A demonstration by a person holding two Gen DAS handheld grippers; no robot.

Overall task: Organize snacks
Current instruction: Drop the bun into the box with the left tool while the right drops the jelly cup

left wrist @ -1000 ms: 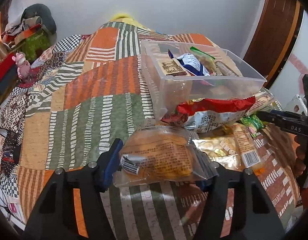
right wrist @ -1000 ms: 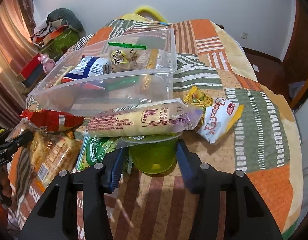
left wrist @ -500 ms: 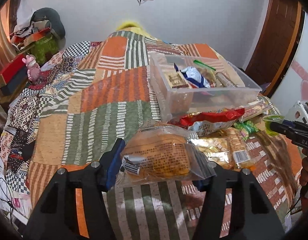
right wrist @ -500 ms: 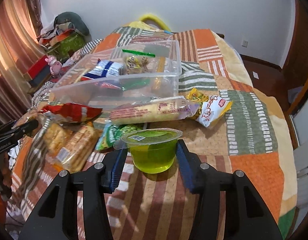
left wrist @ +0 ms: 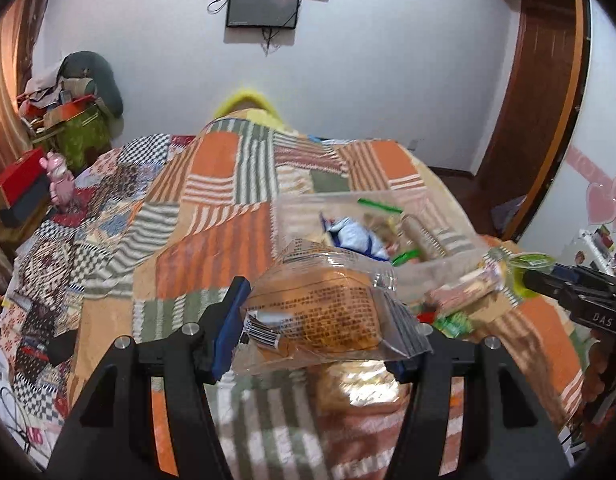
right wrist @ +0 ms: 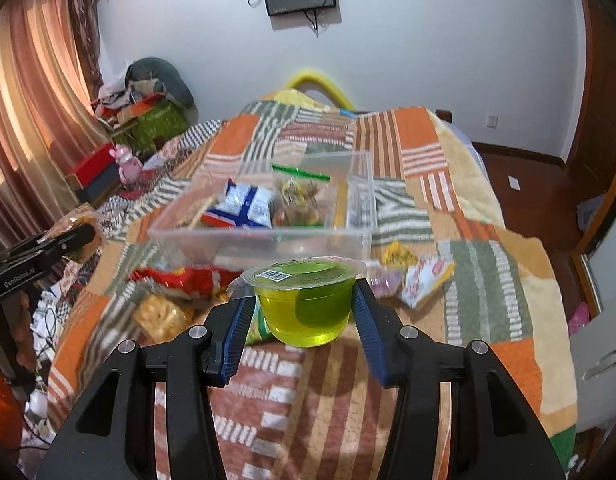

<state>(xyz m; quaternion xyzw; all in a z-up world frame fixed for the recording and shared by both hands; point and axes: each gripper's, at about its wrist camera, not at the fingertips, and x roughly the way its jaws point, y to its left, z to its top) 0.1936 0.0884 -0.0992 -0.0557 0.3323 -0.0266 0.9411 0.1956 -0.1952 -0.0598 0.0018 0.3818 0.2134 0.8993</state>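
Left wrist view: the left gripper (left wrist: 320, 332), closed on the clear bread packet (left wrist: 324, 316), has lifted it off the quilt (left wrist: 212, 240) toward the clear bin (left wrist: 424, 276). Right wrist view: the right gripper (right wrist: 304, 328) pinches the green jelly cup (right wrist: 304, 304), now raised higher, before the bin (right wrist: 264, 240).

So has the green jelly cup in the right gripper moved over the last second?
Yes. The green jelly cup, clamped in the right gripper, has risen off the patchwork quilt; it now sits level with the clear plastic bin's front wall.
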